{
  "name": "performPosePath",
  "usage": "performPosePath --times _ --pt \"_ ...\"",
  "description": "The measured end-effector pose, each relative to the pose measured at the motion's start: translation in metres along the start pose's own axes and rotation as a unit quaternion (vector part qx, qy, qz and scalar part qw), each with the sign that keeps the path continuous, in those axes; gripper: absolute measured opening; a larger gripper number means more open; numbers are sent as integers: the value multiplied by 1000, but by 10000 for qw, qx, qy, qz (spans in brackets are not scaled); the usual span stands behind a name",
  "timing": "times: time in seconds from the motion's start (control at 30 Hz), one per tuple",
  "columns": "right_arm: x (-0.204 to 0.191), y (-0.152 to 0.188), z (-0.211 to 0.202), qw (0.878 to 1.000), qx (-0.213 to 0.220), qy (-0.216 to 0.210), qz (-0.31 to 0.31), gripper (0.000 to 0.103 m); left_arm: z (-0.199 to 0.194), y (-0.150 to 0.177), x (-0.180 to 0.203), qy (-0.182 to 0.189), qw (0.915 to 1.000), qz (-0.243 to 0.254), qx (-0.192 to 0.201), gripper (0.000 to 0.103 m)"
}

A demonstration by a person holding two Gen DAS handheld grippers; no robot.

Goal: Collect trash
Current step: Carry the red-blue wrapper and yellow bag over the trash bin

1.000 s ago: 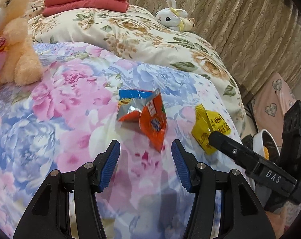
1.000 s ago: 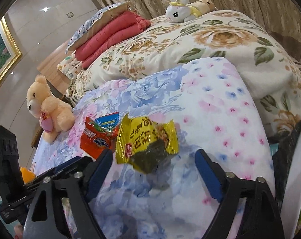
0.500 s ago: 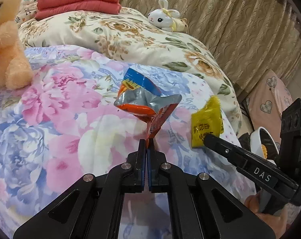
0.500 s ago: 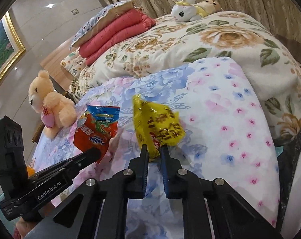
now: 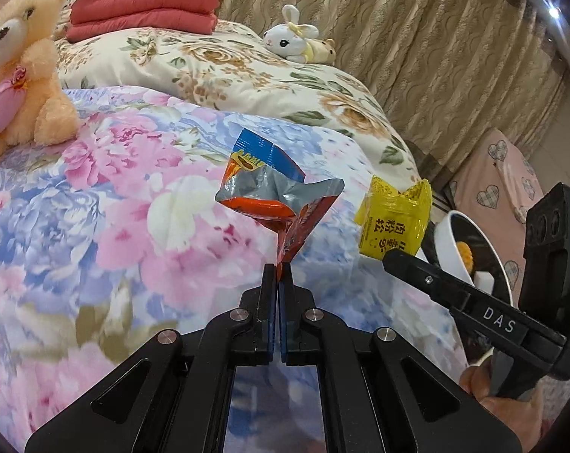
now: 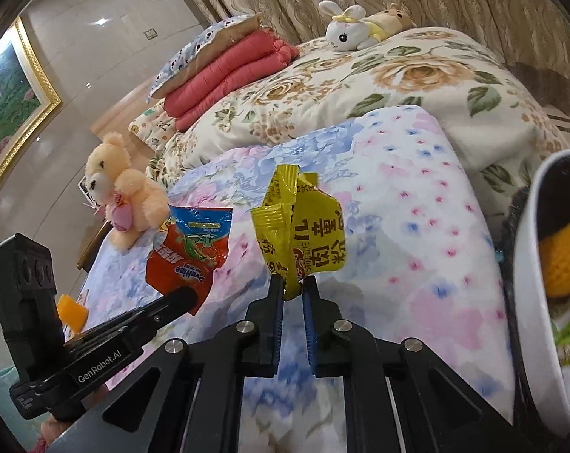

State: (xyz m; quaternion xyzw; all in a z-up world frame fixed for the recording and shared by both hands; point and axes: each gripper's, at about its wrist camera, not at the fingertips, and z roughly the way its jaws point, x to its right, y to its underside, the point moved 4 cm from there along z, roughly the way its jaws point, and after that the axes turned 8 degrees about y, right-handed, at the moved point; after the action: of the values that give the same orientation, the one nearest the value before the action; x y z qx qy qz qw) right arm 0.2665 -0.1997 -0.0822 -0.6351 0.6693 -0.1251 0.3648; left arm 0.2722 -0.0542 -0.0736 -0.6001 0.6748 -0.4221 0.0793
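Observation:
My left gripper (image 5: 279, 270) is shut on a corner of an orange-and-blue snack wrapper (image 5: 273, 192) and holds it above the floral bed cover (image 5: 115, 226). My right gripper (image 6: 293, 287) is shut on the lower edge of a yellow wrapper (image 6: 304, 234), also lifted off the bed. The yellow wrapper (image 5: 394, 222) and right gripper show at the right of the left wrist view. The orange wrapper (image 6: 188, 249) and left gripper show at the left of the right wrist view.
A white trash bin (image 6: 538, 302) with a black liner and some rubbish stands by the bed's right edge, also in the left wrist view (image 5: 458, 249). A peach teddy bear (image 5: 17, 75), a white plush rabbit (image 5: 296, 37) and folded red blankets (image 5: 141, 11) lie on the bed.
Both grippers closed on their wrappers about half a second ago and have since lifted them off the bed cover. The right gripper has moved closer to the bin.

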Motion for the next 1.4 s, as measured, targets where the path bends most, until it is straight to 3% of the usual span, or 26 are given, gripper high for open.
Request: performPosePath --times 0.77,1.4 --pt "15 45 -68 9993 229 127 252 10 -31 36 52 126 9990 431 -31 1" --pt "48 51 -112 9966 584 335 483 10 -30 46 107 390 9949 922 -99 1"
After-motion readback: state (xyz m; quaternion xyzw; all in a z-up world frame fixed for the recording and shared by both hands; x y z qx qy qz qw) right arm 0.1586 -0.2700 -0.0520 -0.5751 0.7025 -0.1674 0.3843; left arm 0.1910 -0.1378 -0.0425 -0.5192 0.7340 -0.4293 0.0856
